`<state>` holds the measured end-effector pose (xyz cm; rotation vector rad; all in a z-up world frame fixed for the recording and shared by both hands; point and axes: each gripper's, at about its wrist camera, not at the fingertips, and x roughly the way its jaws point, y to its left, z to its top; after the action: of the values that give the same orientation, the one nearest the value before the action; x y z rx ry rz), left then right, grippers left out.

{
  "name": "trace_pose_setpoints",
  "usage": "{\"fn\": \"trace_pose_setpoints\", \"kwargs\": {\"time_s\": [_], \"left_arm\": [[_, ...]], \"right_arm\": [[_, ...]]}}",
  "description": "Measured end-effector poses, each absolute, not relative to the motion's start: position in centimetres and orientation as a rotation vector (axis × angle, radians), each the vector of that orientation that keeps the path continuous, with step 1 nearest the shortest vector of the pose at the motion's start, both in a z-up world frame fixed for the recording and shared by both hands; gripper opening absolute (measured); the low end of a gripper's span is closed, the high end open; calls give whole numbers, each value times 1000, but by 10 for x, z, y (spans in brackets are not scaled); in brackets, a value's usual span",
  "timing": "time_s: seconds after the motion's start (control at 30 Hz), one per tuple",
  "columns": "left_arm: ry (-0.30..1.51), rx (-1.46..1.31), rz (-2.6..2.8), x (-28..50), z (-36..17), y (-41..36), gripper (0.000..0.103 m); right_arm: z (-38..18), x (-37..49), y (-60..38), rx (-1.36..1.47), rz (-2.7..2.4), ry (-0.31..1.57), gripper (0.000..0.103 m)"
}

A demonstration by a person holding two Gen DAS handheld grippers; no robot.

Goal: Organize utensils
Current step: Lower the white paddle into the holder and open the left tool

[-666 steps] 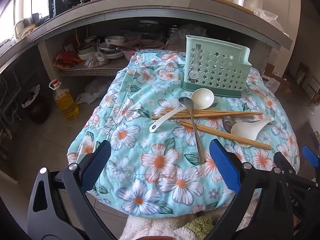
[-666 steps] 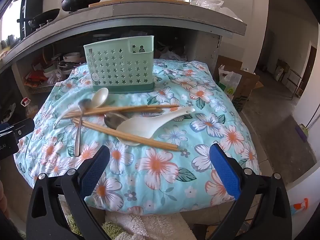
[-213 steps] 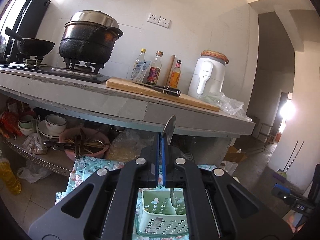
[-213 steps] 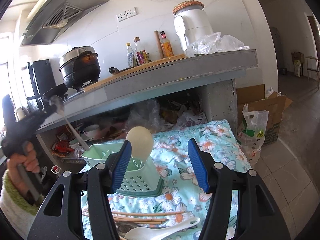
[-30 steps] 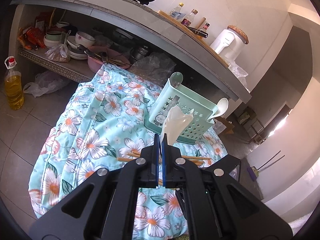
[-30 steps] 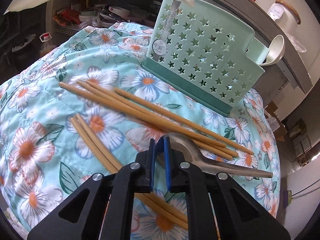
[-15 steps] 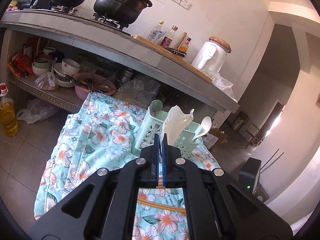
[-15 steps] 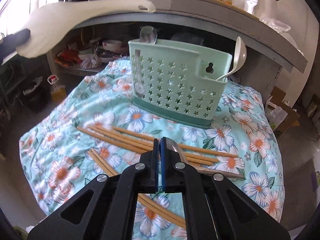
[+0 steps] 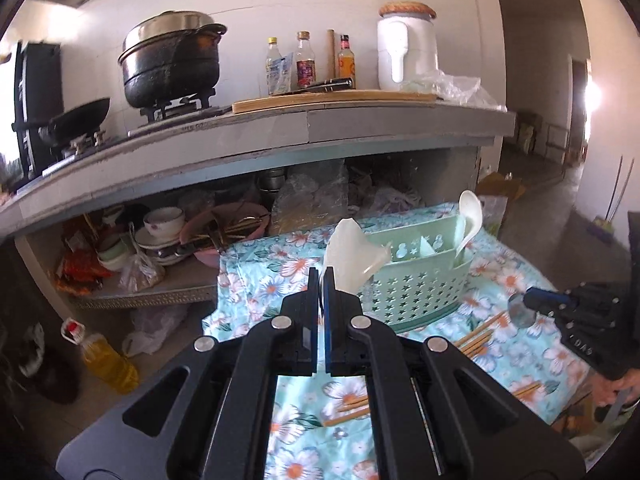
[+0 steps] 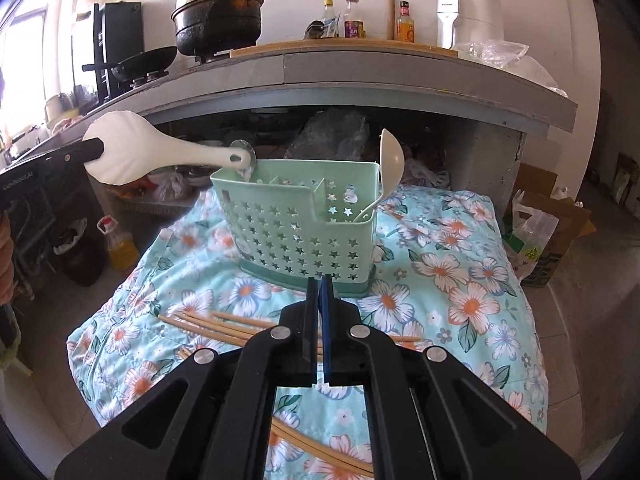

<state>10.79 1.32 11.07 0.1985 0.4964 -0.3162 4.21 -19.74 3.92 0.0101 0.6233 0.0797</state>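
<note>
— Up front in the right wrist view, what's the right hand-held gripper (image 10: 320, 292) doing?
— Jaws pressed together. From the left wrist view it's pinching the steel spoon (image 9: 520, 314), bowl poking past the tips, clear of the cloth. A second ago that spoon lay on the chopsticks (image 10: 208, 326), so it's picked and ready to go.
— Left hand-held gripper (image 9: 321, 280)?
— Clamped on the blade of the white rice paddle (image 10: 120, 152). Half a second back the paddle hung high over the surface; now its handle end sits at the left end of the rim of the green caddy (image 10: 296, 232). I'd say insertion is starting, not done.
— What's left on the floral cloth (image 10: 460, 280)?
— Only chopsticks, scattered just in front of the caddy.
— Caddy contents?
— Left end slot: a metal standing spoon (image 10: 247, 149), bowl up, right behind the paddle's handle; can't tell if they touch. Right end pocket: a white ladle spoon (image 10: 390, 160), leaning outward. Middle slots show nothing sticking up.
— Behind?
— A shelf of bowls (image 9: 160, 220), then the counter with a black pot (image 10: 218, 12).
</note>
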Motion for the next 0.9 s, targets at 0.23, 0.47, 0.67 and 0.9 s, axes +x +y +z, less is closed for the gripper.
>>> {"fn": "trace_pose_setpoints", "kwargs": {"time_s": [0.23, 0.47, 0.67, 0.9], "left_arm": [[563, 435, -333, 146, 125, -13, 1], [735, 441, -404, 198, 125, -30, 1], [801, 339, -390, 238, 121, -36, 2], [777, -9, -449, 259, 117, -6, 24]], "right_arm": [[39, 40, -202, 28, 87, 612, 2], [42, 38, -209, 43, 92, 601, 2], [43, 36, -217, 71, 94, 598, 2], [42, 38, -221, 88, 104, 604, 2]]}}
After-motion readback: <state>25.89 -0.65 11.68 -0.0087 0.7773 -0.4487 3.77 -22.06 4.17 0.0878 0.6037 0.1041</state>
